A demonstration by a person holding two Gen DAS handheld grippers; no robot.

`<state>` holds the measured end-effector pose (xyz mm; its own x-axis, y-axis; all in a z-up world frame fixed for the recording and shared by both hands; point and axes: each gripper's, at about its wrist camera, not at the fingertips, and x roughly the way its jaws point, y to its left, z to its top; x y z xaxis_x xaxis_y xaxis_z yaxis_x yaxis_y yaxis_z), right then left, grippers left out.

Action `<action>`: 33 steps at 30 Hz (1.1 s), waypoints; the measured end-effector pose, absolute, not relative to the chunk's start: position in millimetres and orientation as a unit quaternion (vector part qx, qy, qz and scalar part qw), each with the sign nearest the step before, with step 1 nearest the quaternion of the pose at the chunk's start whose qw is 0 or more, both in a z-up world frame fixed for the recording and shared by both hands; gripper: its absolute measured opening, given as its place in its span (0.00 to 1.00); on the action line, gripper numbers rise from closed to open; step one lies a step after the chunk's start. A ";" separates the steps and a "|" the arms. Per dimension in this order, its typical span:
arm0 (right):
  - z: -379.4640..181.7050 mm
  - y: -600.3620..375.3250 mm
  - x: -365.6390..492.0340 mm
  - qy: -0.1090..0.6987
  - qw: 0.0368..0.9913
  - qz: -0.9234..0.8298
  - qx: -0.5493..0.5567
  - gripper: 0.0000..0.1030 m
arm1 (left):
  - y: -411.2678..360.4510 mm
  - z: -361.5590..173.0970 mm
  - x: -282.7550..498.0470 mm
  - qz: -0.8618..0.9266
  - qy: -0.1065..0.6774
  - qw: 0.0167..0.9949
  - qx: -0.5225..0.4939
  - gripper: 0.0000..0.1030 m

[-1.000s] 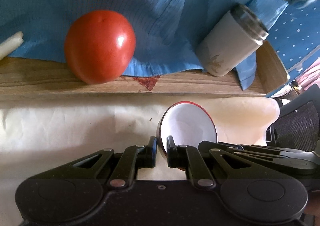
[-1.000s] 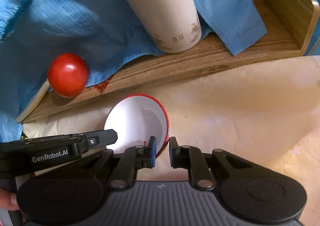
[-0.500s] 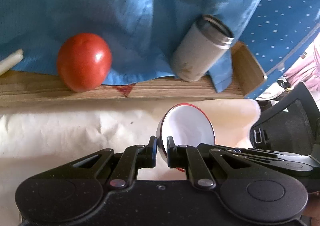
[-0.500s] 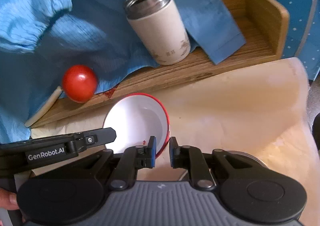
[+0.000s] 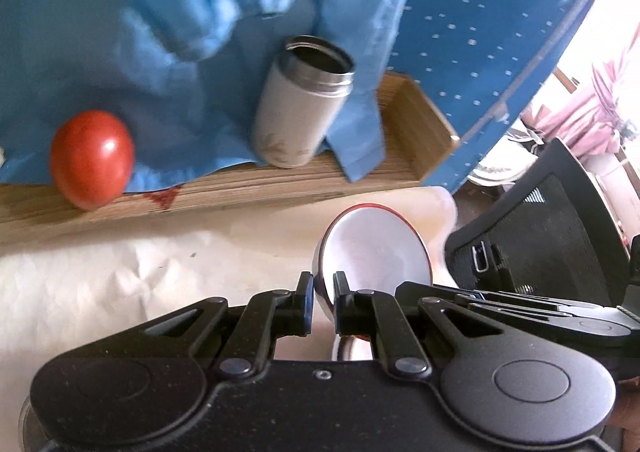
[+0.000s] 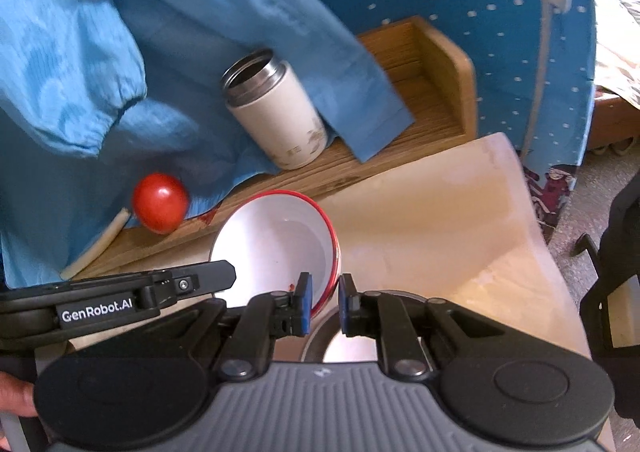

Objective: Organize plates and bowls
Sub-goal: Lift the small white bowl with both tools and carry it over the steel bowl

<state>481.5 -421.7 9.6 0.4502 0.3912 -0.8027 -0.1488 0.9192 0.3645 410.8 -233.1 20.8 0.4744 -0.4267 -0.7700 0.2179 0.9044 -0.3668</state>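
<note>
A white bowl with a red rim (image 6: pixel 276 244) is held up off the table by both grippers. My right gripper (image 6: pixel 323 302) is shut on its near right rim. My left gripper (image 5: pixel 321 302) is shut on the opposite rim, and the bowl (image 5: pixel 374 248) appears tilted in the left wrist view. A shiny metal dish (image 6: pixel 340 344) lies right under the bowl, mostly hidden by the gripper bodies; a sliver of it shows in the left wrist view (image 5: pixel 344 350).
A wooden tray (image 6: pixel 436 92) at the back holds a white steel-rimmed tumbler (image 6: pixel 276 116), a red tomato (image 6: pixel 160 202) and a draped blue cloth (image 6: pixel 120 32). Cream paper (image 6: pixel 432 220) covers the table. A black mesh chair (image 5: pixel 552 236) stands to the right.
Both grippers have lifted the bowl and drawn back from the tray; tomato and tumbler look smaller and farther. The metal dish has come into view under the bowl.
</note>
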 end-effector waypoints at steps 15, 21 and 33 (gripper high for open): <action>3.6 -471.0 450.3 0.496 0.844 0.126 0.162 0.15 | -273.1 16.2 395.6 -0.222 0.497 0.834 -0.091 0.09; -4.5 -479.6 444.2 0.504 0.838 0.127 0.168 0.15 | -282.5 11.9 391.9 -0.224 0.508 0.829 -0.075 0.09; -19.1 -479.9 440.6 0.529 0.824 0.128 0.154 0.15 | -291.7 -2.8 386.3 -0.209 0.534 0.818 -0.051 0.09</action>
<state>440.6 -479.9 -19.1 0.4067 0.3750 -0.8331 -0.0486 0.9195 0.3901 386.3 -291.7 -2.8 0.3425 -0.3962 -0.8519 0.2881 0.9073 -0.3061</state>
